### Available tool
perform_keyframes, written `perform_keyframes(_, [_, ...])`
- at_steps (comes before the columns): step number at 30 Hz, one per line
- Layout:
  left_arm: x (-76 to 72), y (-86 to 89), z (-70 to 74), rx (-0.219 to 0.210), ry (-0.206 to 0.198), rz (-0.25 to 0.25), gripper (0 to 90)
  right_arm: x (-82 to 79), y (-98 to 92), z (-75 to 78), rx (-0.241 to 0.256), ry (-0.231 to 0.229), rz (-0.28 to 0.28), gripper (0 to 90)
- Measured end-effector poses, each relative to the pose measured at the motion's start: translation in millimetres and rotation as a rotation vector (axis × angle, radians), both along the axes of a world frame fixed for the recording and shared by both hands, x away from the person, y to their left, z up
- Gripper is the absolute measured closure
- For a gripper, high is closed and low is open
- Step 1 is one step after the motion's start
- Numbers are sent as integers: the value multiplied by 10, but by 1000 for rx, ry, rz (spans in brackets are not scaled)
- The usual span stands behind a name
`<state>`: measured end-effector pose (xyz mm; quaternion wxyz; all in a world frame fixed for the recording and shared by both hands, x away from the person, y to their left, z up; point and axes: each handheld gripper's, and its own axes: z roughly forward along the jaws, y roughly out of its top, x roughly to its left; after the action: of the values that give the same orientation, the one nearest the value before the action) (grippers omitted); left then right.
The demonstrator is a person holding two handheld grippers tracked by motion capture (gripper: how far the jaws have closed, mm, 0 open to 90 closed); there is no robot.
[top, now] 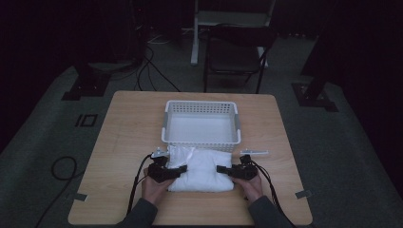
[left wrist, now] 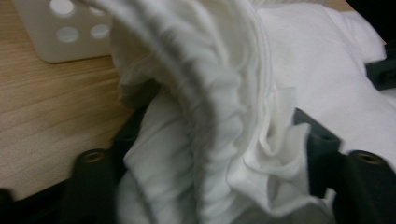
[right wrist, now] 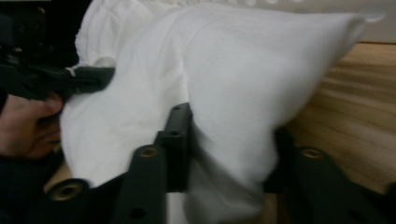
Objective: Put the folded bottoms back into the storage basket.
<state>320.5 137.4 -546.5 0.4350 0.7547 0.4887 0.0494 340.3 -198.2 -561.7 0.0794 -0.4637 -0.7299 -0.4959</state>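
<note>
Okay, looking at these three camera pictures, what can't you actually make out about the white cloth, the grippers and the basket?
- Left gripper fingertips: in the left gripper view, bunched folds of the white cloth cover them.
- Right gripper right jaw tip: in the right gripper view, the cloth hides it.
- Basket: the left gripper view's top edge cuts it to one corner.
- What garment the cloth is: folded, too small in the high view.
- Small pale object on the table: too small to identify.

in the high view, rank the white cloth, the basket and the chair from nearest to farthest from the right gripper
1. white cloth: clamped in the right gripper at its right edge, on the table's near side.
2. white basket: just beyond the cloth, mid-table.
3. dark chair: on the floor past the table's far edge.
</note>
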Motion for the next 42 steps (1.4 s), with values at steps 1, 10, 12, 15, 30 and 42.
perform_keyframes(1, [-14, -9, 16, 5, -5, 4, 408, -10, -11, 3, 12, -4, -3, 664])
perform_keyframes(10, [-173, -56, 134, 38, -73, 20, 522, -159, 37, 133, -51, -113, -12, 702])
perform_keyframes(12, [-208, -71, 157, 41, -83, 19, 523, -193, 30, 169, -55, -127, -9, 702])
perform_keyframes(15, [-256, -100, 193, 62, -105, 29, 525, -236, 25, 209, -62, -150, -8, 704])
perform_keyframes(30, [-414, -128, 440, 66, -174, 31, 527, -377, 4, 422, -57, -223, -10, 706])
perform_keyframes(42, [-455, -81, 604, 27, -197, 27, 530, -448, 20, 603, -70, -260, -13, 706])
